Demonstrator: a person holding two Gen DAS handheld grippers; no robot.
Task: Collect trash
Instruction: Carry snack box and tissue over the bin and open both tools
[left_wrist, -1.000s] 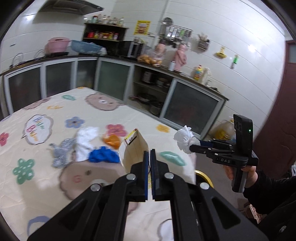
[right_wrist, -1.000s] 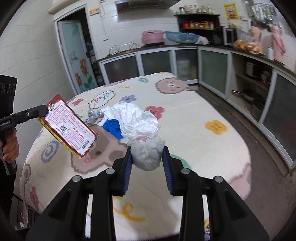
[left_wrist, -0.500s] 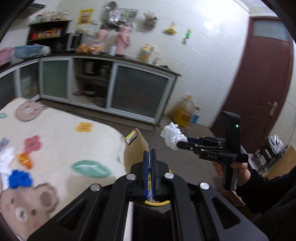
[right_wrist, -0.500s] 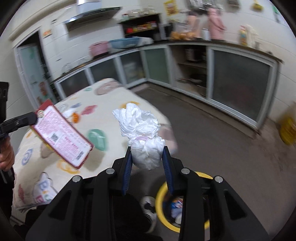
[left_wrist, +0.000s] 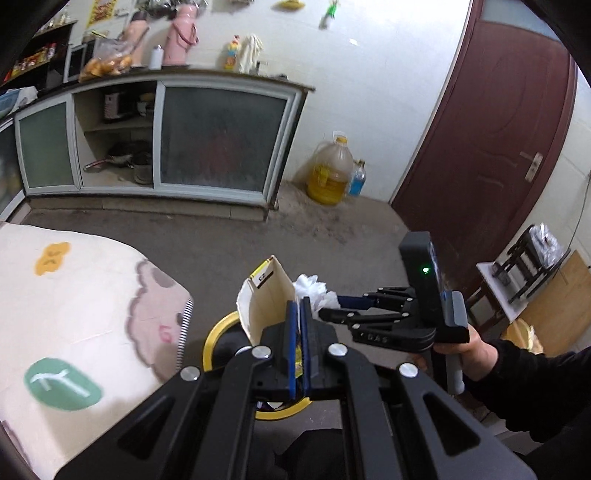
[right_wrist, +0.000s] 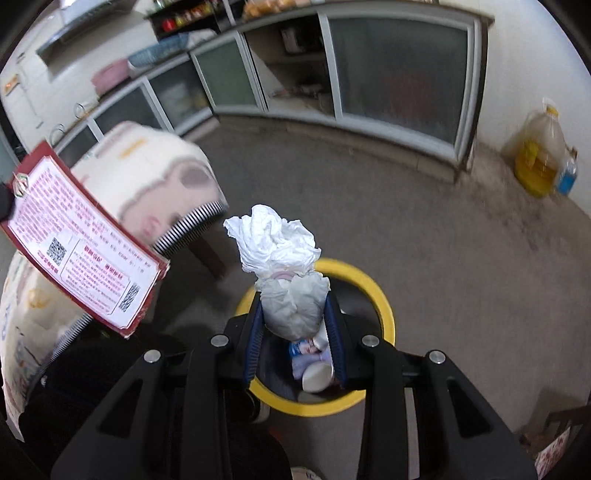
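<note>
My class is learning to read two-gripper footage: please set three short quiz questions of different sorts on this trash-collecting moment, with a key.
1. True or false: the right gripper is shut on a crumpled white wad.
2. What does the left gripper hold? A) flattened carton B) blue bottle C) spoon
3. Fill in: the bin below the grippers has a ____ rim.

Key: 1 true; 2 A, the flattened carton; 3 yellow.
</note>
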